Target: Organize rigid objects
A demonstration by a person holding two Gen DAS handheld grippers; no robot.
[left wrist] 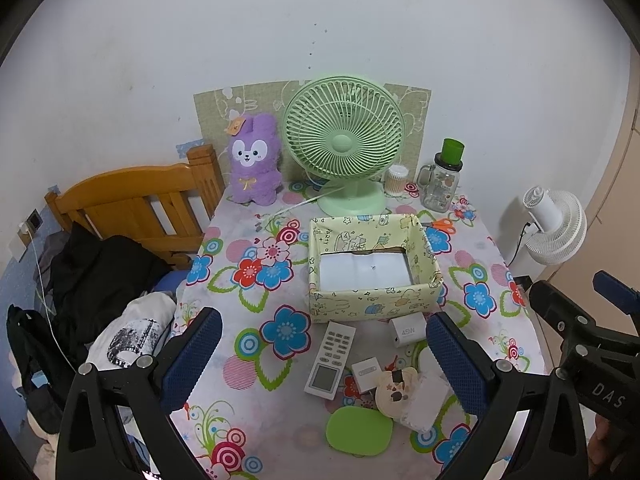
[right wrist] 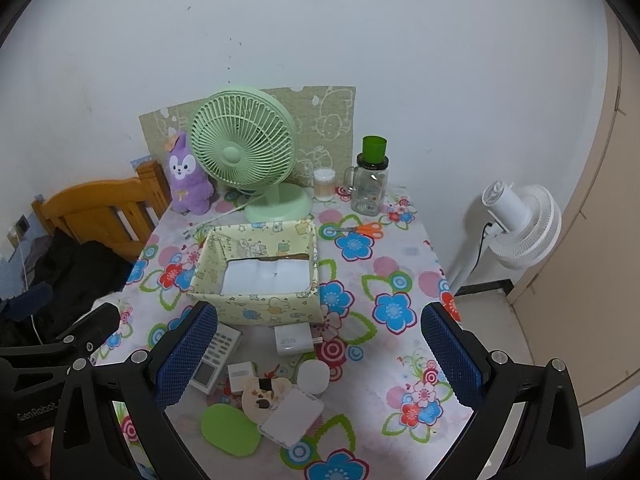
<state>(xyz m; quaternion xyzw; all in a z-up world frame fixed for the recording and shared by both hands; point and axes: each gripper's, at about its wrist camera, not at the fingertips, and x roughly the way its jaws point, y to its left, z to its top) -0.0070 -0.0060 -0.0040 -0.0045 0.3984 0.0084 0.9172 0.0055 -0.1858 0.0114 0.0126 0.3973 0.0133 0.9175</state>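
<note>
Surface [left wrist: 240, 412] with a flower cloth, filling the middle of both views. Yellow cartoon box [left wrist: 372, 304] in the middle of the frame, open on top, white sheet on its floor. Just below the box, a bunch of small things close together: white remote control [left wrist: 328, 360] lying flat, white charger block [left wrist: 407, 331] near the box wall, small white square adapter [left wrist: 366, 372], round beige bear-shaped thing [left wrist: 396, 394], white square case [right wrist: 292, 416] touching the bear shape, white round puck [right wrist: 314, 376], green oval case [left wrist: 359, 431] lowest of all.

Left hand-held gripper [left wrist: 324, 364] at the bottom of the left view, blue pads spread wide apart, holding nothing, up above the small things. Right hand-held gripper [right wrist: 320, 356] at the bottom of the right view, spread wide too, holding nothing.

Toward the top of the frame: green desk fan [left wrist: 344, 148], purple plush bunny [left wrist: 253, 160] to its left, cotton swab jar [left wrist: 396, 180] and glass jar with green cap [left wrist: 442, 180] to its right. Orange scissors [left wrist: 442, 225] just right of the box. White floor fan [left wrist: 554, 224] at the right edge, off the surface. Wooden bed frame [left wrist: 132, 204] at the left, with dark clothes [left wrist: 96, 276] piled below it.
</note>
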